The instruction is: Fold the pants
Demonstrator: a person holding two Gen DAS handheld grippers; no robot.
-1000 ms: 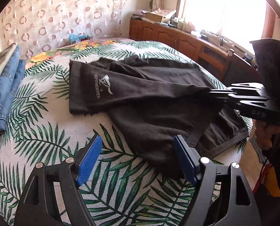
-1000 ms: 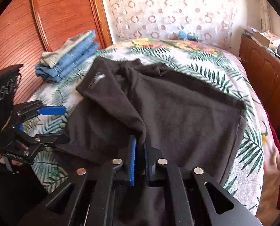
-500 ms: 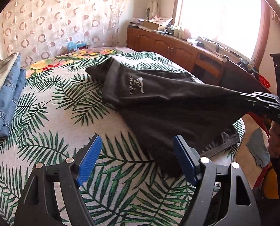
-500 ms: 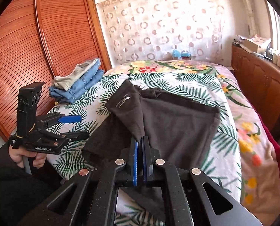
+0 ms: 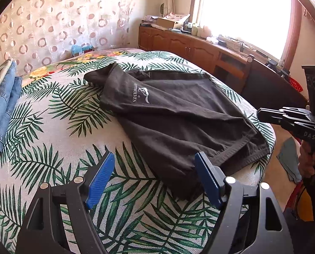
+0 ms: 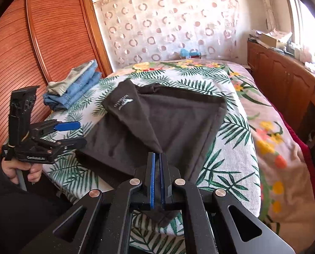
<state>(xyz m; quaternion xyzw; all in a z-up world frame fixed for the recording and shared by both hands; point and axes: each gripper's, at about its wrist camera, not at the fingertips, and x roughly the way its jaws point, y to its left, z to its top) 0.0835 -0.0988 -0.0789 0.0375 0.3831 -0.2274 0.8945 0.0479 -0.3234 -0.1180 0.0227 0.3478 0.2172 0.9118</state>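
Black pants with a white logo lie spread over the near end of a bed with a palm-leaf cover. My left gripper is open and empty, just above the cover at the pants' near edge. My right gripper is shut on a pinch of the black pants, pulling the cloth taut toward the bed's foot. In the left wrist view the right gripper shows at the far right edge of the pants. The left gripper shows open in the right wrist view.
A stack of folded jeans lies at the far left of the bed, also seen in the left wrist view. A wooden wardrobe stands on the left, low wooden cabinets under the window on the right.
My right gripper has pulled the pants toward the bed's foot and lowered them, so the cloth now lies flatter on the cover. My left gripper stays open near the pants' edge.
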